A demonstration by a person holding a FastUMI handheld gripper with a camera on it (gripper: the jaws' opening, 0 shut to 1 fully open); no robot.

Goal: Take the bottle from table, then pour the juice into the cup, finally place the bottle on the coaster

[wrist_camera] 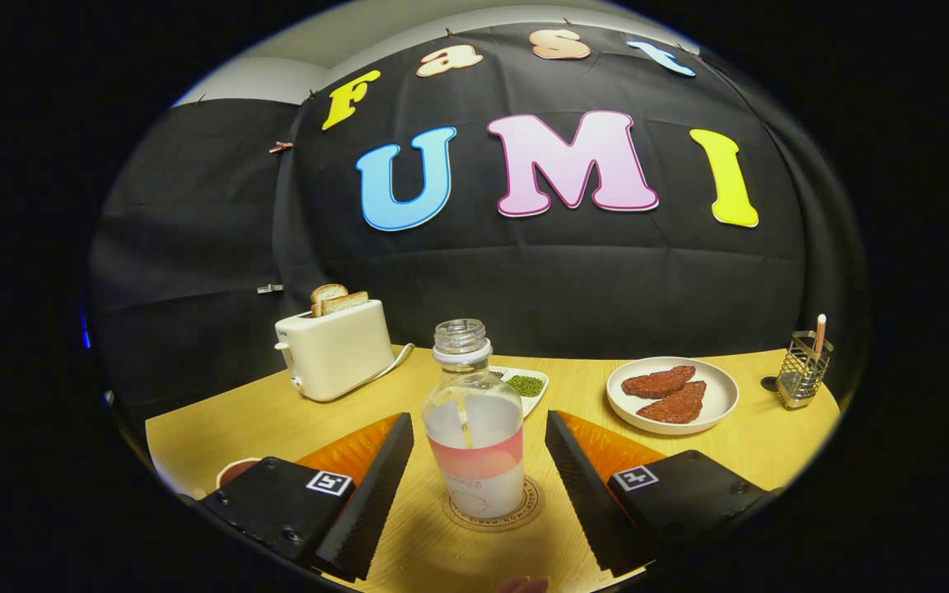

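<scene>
Gripper view: gripper [474, 478] released, fingers spread either side of bottle [474, 428] standing on coaster [493, 515].

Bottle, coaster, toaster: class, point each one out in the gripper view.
bottle [474, 428], gripper view, on its label band
coaster [530, 504], gripper view, on its bare rim
toaster [338, 354], gripper view, on its front side
</scene>
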